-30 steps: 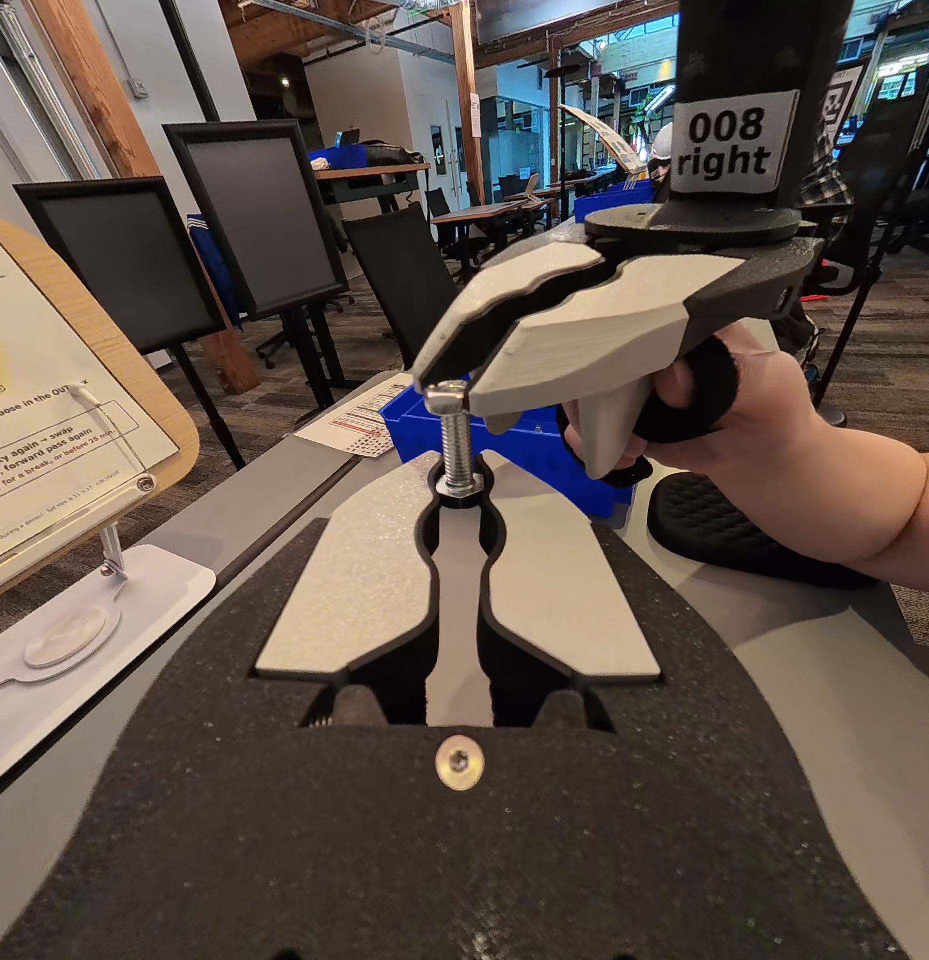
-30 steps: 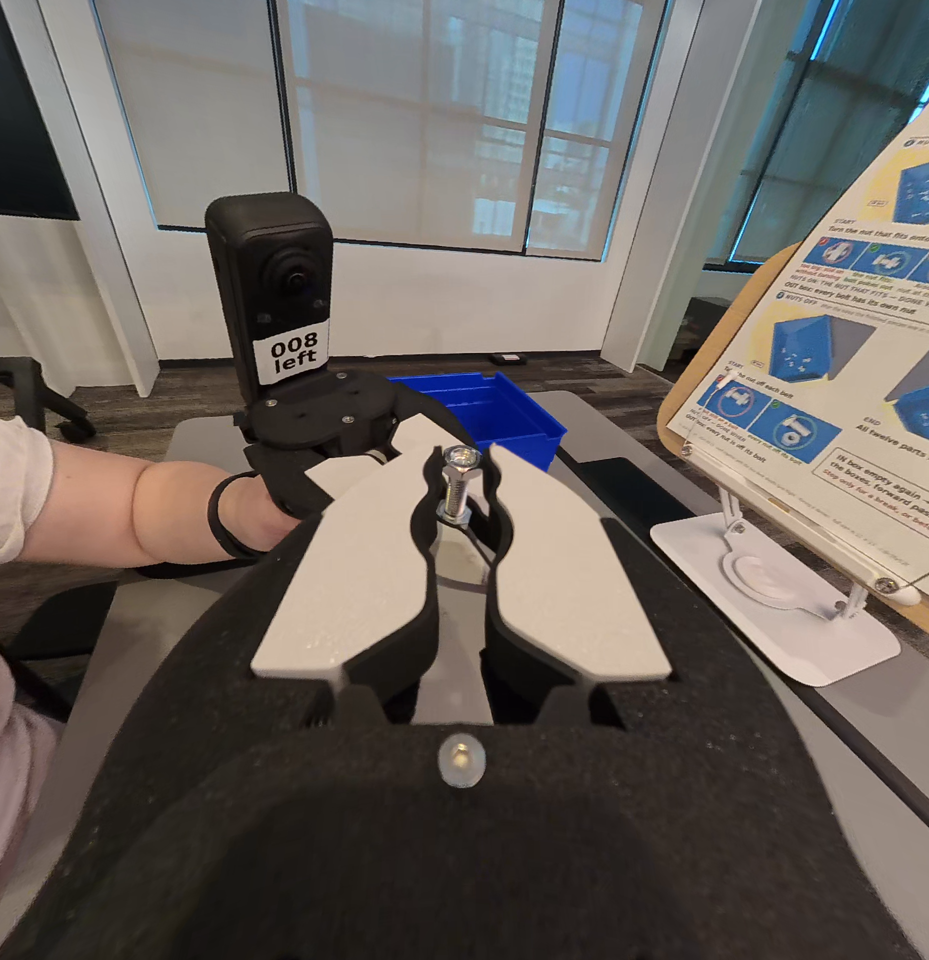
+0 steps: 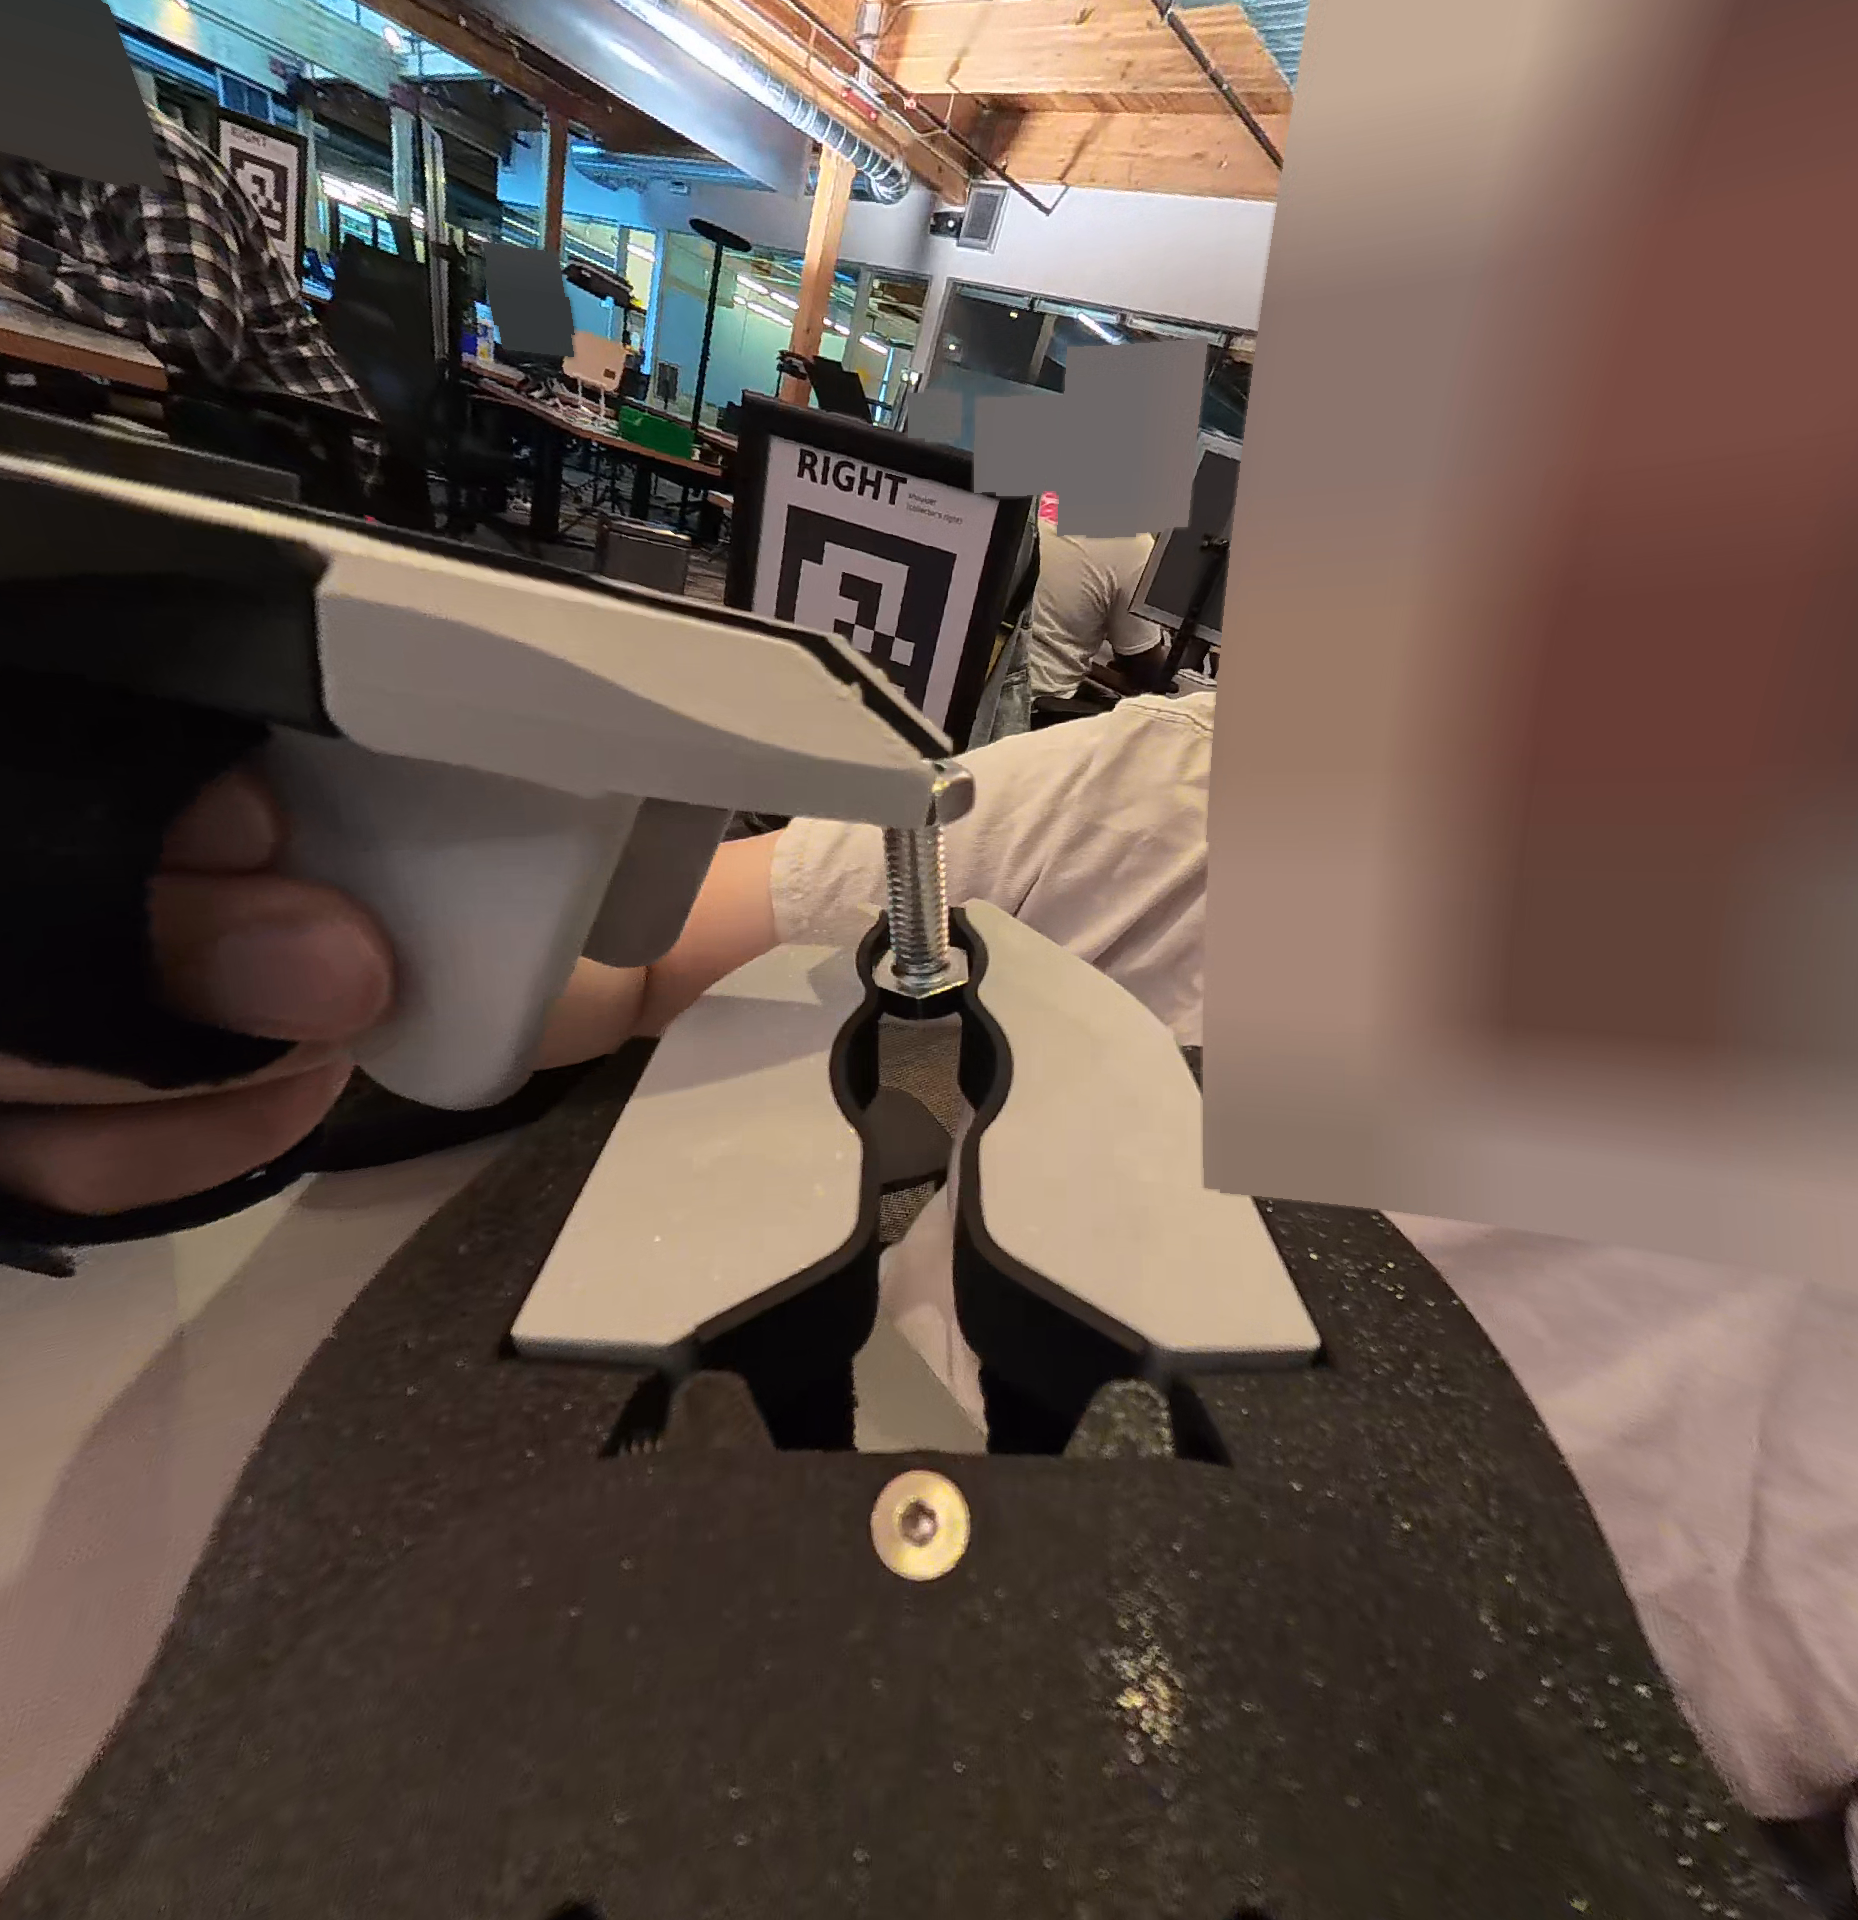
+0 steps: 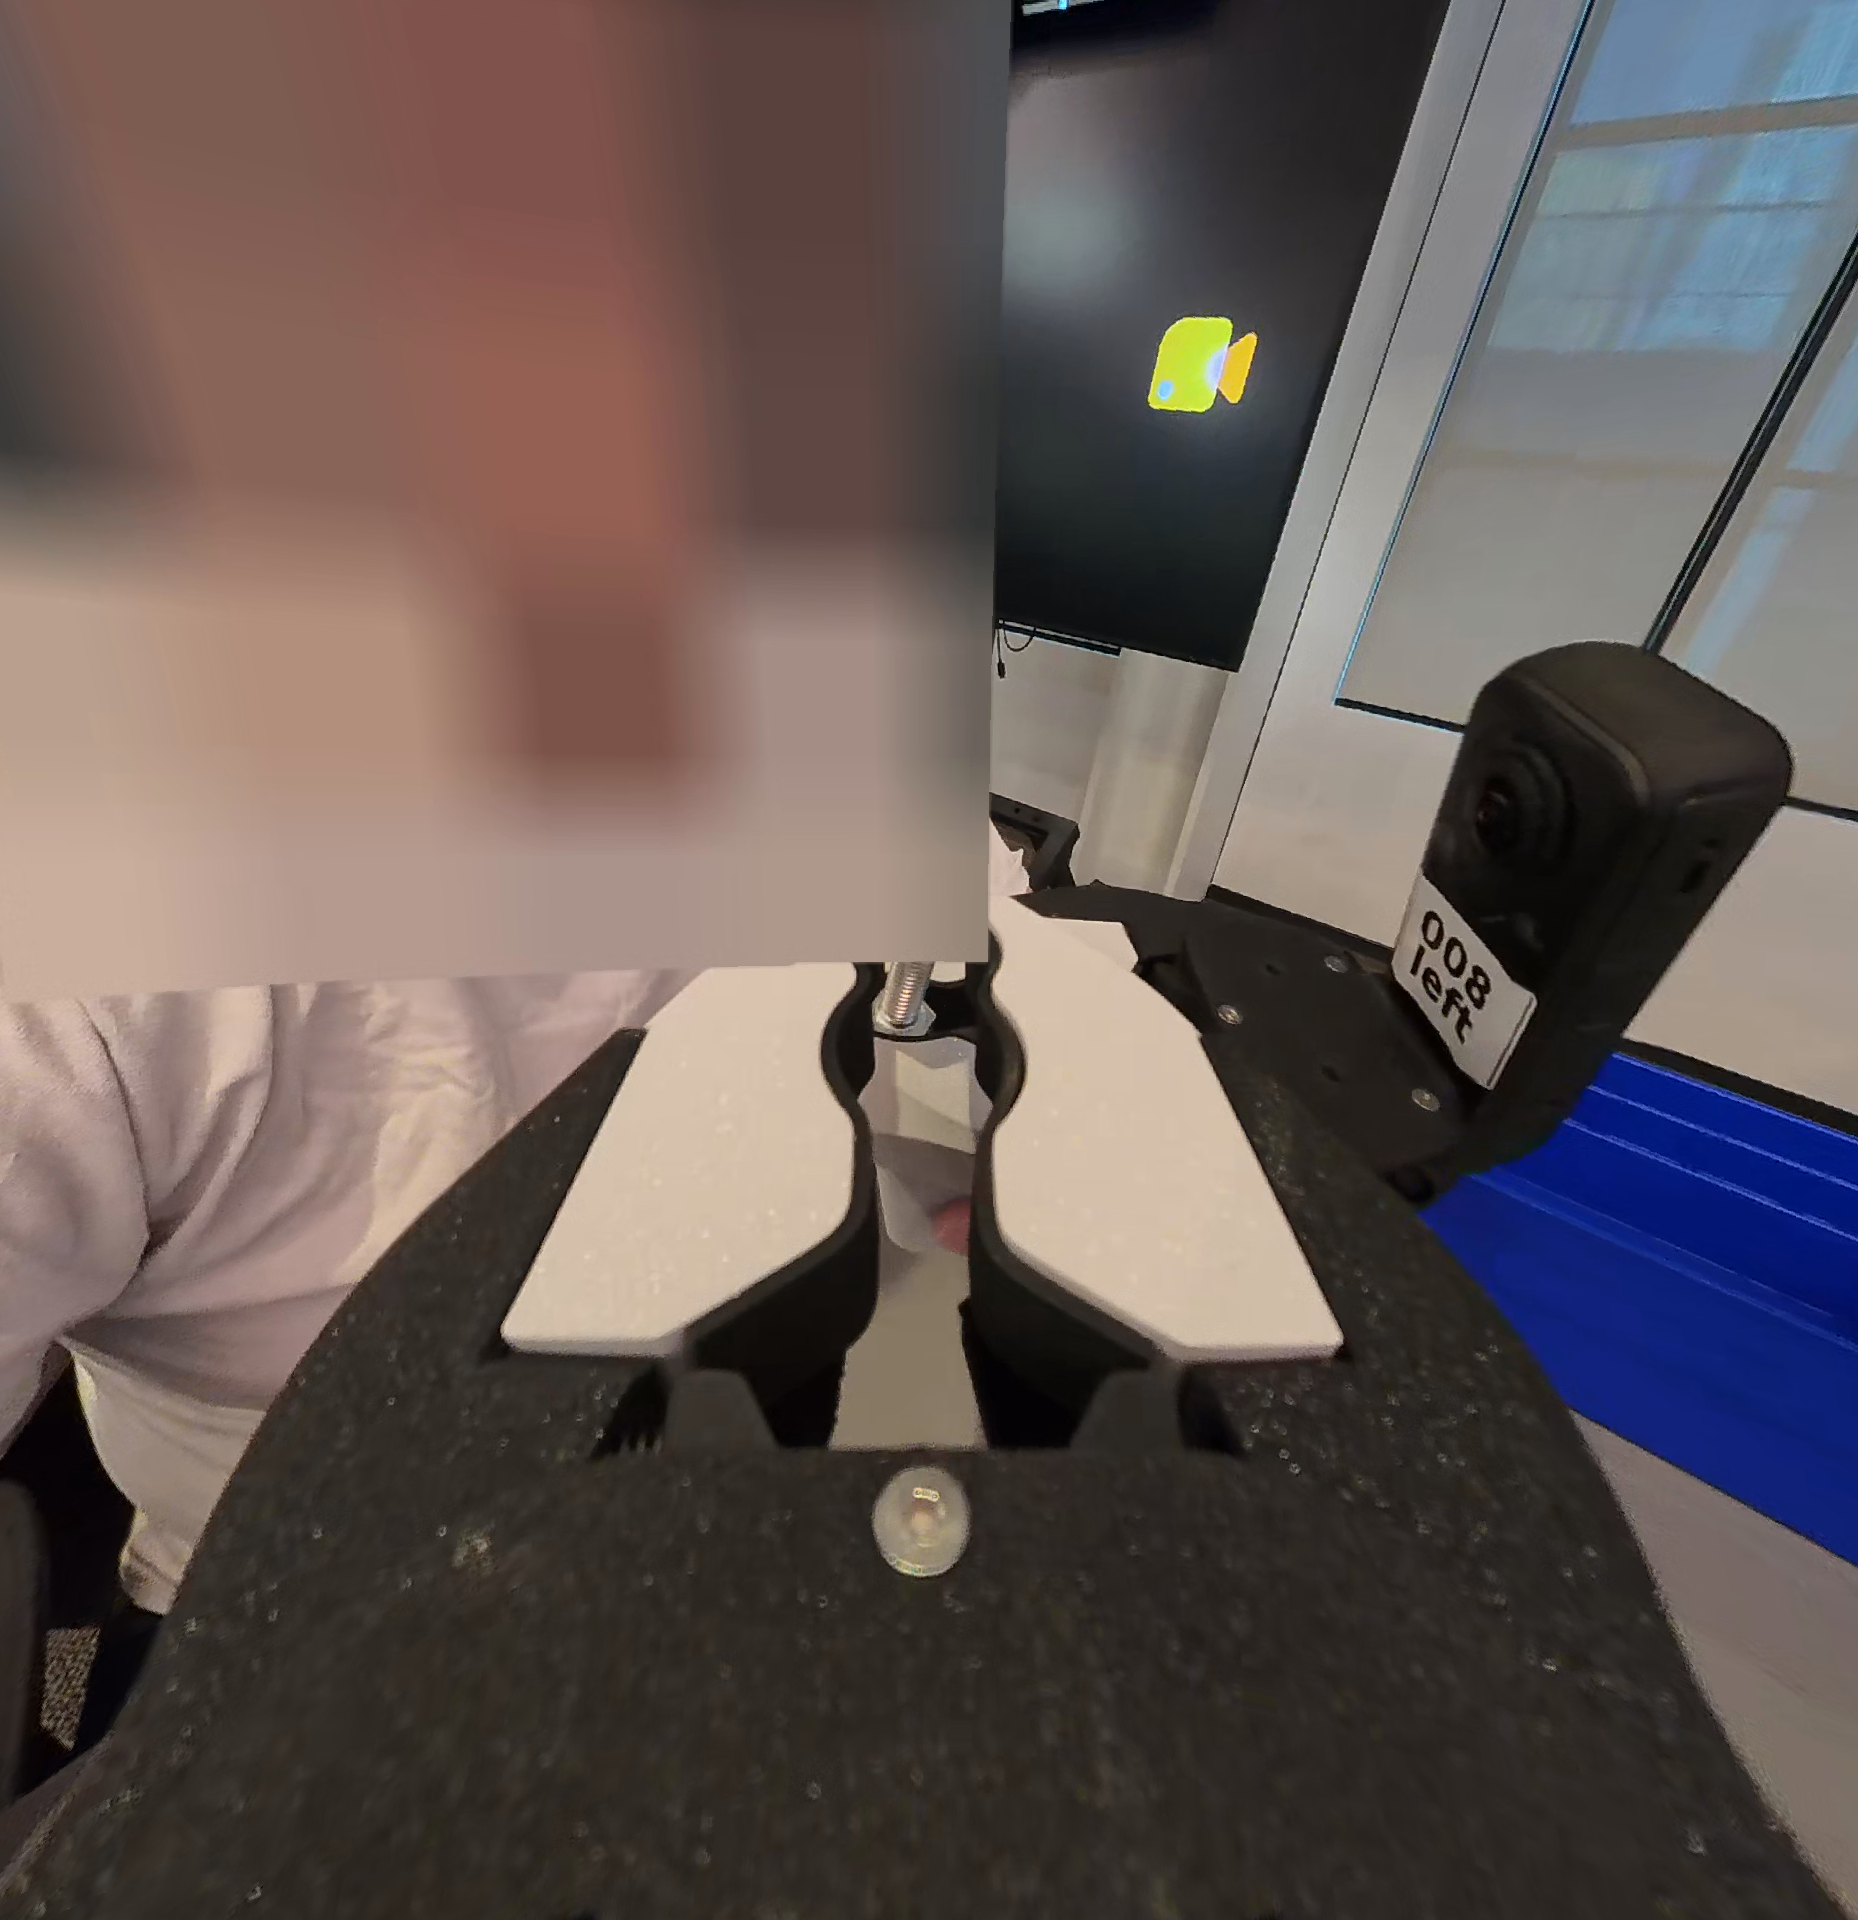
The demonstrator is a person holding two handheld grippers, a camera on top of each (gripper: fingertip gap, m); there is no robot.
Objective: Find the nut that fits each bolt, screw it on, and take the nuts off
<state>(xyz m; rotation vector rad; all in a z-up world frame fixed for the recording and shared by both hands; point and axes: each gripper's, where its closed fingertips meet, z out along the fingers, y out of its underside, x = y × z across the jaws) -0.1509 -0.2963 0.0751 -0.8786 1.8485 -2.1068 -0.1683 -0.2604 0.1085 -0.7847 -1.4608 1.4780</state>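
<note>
Left claw [image 3: 917, 961] pinching nut [image 3: 920, 977] at its tips. Bolt [image 3: 917, 883] upright, threaded into nut, head [image 3: 951, 798] clamped at tip of right claw [image 3: 940, 795], which reaches in from the left. In right wrist view, right claw [image 4: 920, 992] closed on bolt [image 4: 901, 994]; blue bin [image 4: 1683, 1226] beside.

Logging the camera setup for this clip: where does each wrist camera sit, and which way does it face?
Left wrist view: sits on the left gripper, looking along its fingers at the nut they clamp, with an open office beyond; the right gripper and the hand holding it show at left.
Right wrist view: sits on the right gripper, facing the person's shirt and a window; the left gripper shows at right.
Shared: the bolt and both grippers.
</note>
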